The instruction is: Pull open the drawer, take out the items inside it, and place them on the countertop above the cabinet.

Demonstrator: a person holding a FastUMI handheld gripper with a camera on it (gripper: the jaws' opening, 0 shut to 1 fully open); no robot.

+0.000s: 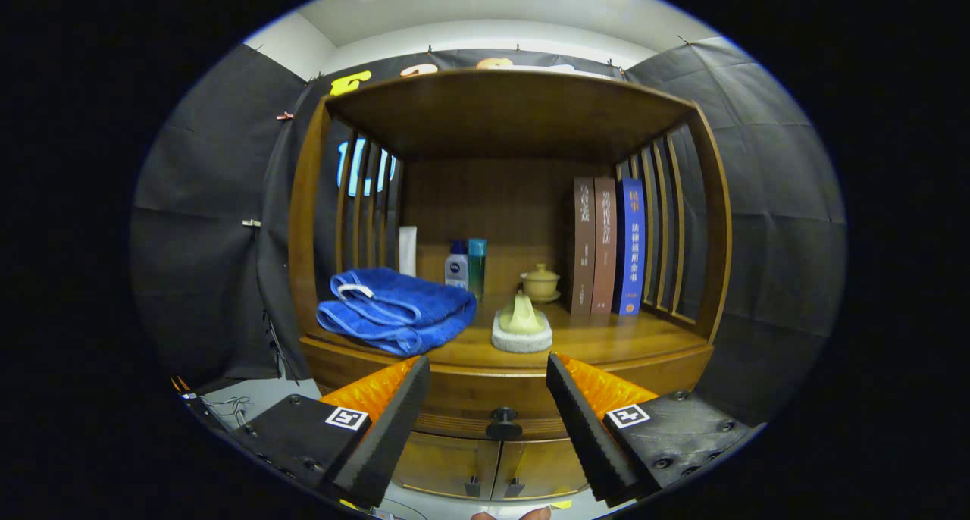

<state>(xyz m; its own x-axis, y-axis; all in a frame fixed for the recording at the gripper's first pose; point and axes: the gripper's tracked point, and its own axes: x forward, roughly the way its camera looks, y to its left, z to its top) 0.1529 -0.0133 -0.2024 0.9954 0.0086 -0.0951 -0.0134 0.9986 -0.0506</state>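
Tongs [489, 421] stand wide open and hold nothing, their two fingers spread to either side of the dark drawer knob [504, 423], which sits in the gap between them and a little beyond the tips. That is the relation I'm steering by: the knob lies straight ahead along the tongs' own line, nearly centred, slightly toward the right finger. The drawer [485, 418] itself is a shallow band running crosswise, left to right, under the edge of the counter [606, 346], and from here its front looks flush with the cabinet, so I judge it shut. I can't see what it holds.

On the counter lie a folded blue towel [394, 308], a small pale piece on a white pad [521, 327], a lidded cup [540, 283], two bottles [466, 266] and three upright books [606, 247]. Whether any of those came out of the drawer I cannot tell; a shut drawer under a stocked counter fits either a drawer waiting to be pulled or one closed again after emptying.

The tongs are held level, pointing square at the cabinet front, fingers in a horizontal plane, low enough that the cabinet doors [485, 471] show beneath. A fingertip [530, 514] of the holding hand shows just under the tongs.
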